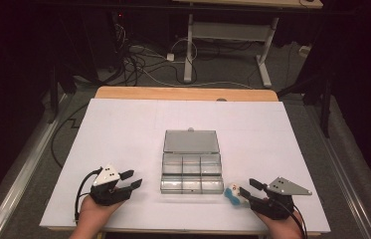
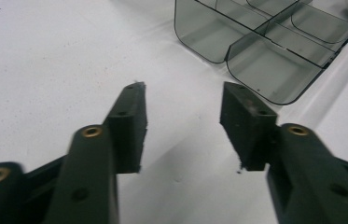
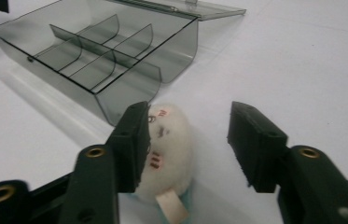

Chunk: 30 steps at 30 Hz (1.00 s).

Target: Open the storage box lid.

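A clear smoky plastic organizer box [image 1: 191,172] with small compartments lies open mid-table, its lid [image 1: 191,141] flat behind it. A small white plush toy [image 1: 233,193] with a blue underside rests just right of the box's front corner. My right gripper [image 1: 246,186] is open around the toy. In the right gripper view the toy [image 3: 171,140] touches the left jaw and a gap separates it from the other, with the box [image 3: 101,56] beyond. My left gripper [image 1: 132,179] stands open and empty left of the box. In the left gripper view the gripper [image 2: 182,88] points toward the box [image 2: 265,70].
A white sheet [image 1: 123,129] covers the table, with a wooden strip [image 1: 183,93] bare along the far edge. Beyond it are floor cables [image 1: 148,64] and the legs of another table [image 1: 189,50]. The person's hands come in at the near edge.
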Available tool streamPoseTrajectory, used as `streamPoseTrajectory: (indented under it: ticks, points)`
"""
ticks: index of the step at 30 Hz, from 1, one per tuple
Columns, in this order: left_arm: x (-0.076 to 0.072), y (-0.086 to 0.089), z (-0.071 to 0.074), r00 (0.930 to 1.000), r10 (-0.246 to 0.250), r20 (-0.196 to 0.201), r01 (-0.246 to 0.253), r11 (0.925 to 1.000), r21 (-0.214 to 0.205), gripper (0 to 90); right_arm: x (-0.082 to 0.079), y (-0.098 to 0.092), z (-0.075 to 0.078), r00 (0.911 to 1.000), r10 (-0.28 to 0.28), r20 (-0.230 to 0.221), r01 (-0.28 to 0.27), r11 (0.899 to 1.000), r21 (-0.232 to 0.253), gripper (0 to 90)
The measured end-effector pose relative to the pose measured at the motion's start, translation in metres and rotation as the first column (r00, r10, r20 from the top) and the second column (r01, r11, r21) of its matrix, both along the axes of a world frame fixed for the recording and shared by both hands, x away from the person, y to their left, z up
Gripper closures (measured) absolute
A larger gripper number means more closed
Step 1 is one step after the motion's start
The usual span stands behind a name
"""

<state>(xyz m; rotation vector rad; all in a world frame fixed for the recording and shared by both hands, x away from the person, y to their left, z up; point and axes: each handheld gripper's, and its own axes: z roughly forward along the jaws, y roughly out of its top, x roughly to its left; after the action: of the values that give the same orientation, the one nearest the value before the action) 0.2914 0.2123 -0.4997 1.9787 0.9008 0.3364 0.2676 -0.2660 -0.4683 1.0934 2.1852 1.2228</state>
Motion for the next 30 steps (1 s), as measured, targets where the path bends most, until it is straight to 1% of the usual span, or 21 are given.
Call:
streamPoseTrajectory:
  ticks: [2,3,4,6,8,9,12,13,14,15,16,17,18,19,21,22,23,24,27,29,30]
  points:
    - [0.0,-0.001,-0.001,1.0,-0.005,0.003,0.005,1.0,-0.005,39.2,-0.002,0.0,0.0,1.0,0.004,-0.006,-0.004,1.0,0.006,36.7]
    - [0.0,-0.003,-0.002,1.0,-0.003,0.002,0.003,1.0,0.004,33.9,-0.003,0.0,0.0,0.9999,0.005,-0.009,-0.005,1.0,0.012,33.9]
    - [0.0,-0.004,-0.002,1.0,-0.003,-0.001,0.003,1.0,0.009,28.6,-0.004,0.001,0.0,0.9999,0.013,-0.006,-0.013,1.0,0.013,30.3]
    - [0.0,-0.005,-0.003,0.9999,-0.01,-0.007,0.01,1.0,0.002,21.8,-0.005,0.002,0.0,0.9998,0.017,0.001,-0.017,1.0,0.015,22.6]
    - [0.001,-0.006,-0.002,0.9999,-0.009,-0.011,0.009,0.9999,0.007,13.3,-0.005,0.003,0.001,0.9998,0.019,0.004,-0.019,1.0,0.021,16.0]
    - [0.0,-0.006,-0.002,0.9998,-0.015,-0.011,0.015,0.9999,0.003,12.1,-0.004,0.004,0.001,0.9999,0.016,0.005,-0.016,1.0,0.024,13.8]
    - [0.002,-0.006,-0.002,0.9996,-0.02,-0.021,0.019,0.9998,-0.004,2.0,-0.001,0.006,-0.001,0.9998,0.022,-0.001,-0.022,0.999,0.024,4.8]
    - [0.002,-0.007,-0.002,0.9997,-0.013,-0.019,0.013,0.9999,0.002,0.0,-0.001,0.006,-0.002,0.9997,0.024,-0.006,-0.024,0.999,0.024,1.6]
    - [0.002,-0.007,-0.002,0.9997,-0.013,-0.019,0.013,0.9999,0.002,0.0,-0.001,0.006,-0.002,0.9997,0.024,-0.006,-0.024,0.999,0.024,1.6]
    - [0.002,-0.007,-0.002,0.9999,-0.01,-0.01,0.01,1.0,-0.001,0.0,0.0,0.008,-0.002,0.9997,0.024,-0.01,-0.024,1.0,0.02,0.3]
    - [0.002,-0.008,-0.002,0.9999,-0.01,-0.005,0.01,0.9999,0.006,0.0,0.001,0.008,-0.002,0.9997,0.024,-0.009,-0.024,1.0,0.017,0.3]
    - [0.002,-0.008,-0.002,0.9999,-0.01,-0.005,0.01,0.9999,0.006,0.0,0.001,0.01,-0.003,0.9998,0.015,-0.008,-0.015,1.0,0.008,0.3]
    - [0.001,-0.009,-0.003,0.9999,-0.011,0.007,0.011,0.9999,0.009,0.0,0.001,0.011,-0.003,0.9999,0.015,-0.008,-0.015,1.0,-0.002,0.3]
    - [0.002,-0.009,-0.003,0.9999,-0.013,0.008,0.013,0.9999,0.009,0.0,0.001,0.011,-0.003,0.9998,0.016,-0.008,-0.016,1.0,-0.006,0.3]
    - [0.003,-0.008,-0.003,0.9998,-0.019,-0.001,0.019,0.9998,-0.001,0.0,0.001,0.013,-0.003,0.9998,0.017,-0.009,-0.018,1.0,-0.015,0.3]
    - [0.003,-0.008,-0.003,0.9998,-0.019,-0.001,0.019,0.9998,-0.001,0.0,0.001,0.014,-0.003,0.9998,0.02,-0.005,-0.02,1.0,-0.024,0.3]
    - [0.004,-0.008,-0.003,0.9997,-0.019,-0.015,0.019,0.9998,0.0,0.0,0.001,0.015,-0.003,0.9996,0.025,-0.009,-0.025,0.999,-0.031,0.3]
    - [0.004,-0.008,-0.003,0.9997,-0.016,-0.018,0.016,0.9999,0.0,0.0,0.001,0.015,-0.003,0.9996,0.028,-0.007,-0.029,0.999,-0.036,0.3]
    - [0.004,-0.009,-0.004,0.9991,-0.029,-0.03,0.029,0.9996,0.002,0.0,0.0,0.019,-0.004,0.9992,0.038,-0.011,-0.038,0.998,-0.059,0.3]
    - [0.003,-0.01,-0.004,0.9993,-0.031,-0.02,0.031,0.9995,0.008,0.0,0.0,0.021,-0.005,0.999,0.039,-0.02,-0.041,0.996,-0.075,0.6]
    - [0.003,-0.01,-0.004,0.9993,-0.031,-0.02,0.031,0.9995,0.008,0.0,0.0,0.021,-0.005,0.999,0.039,-0.02,-0.041,0.996,-0.075,0.6]
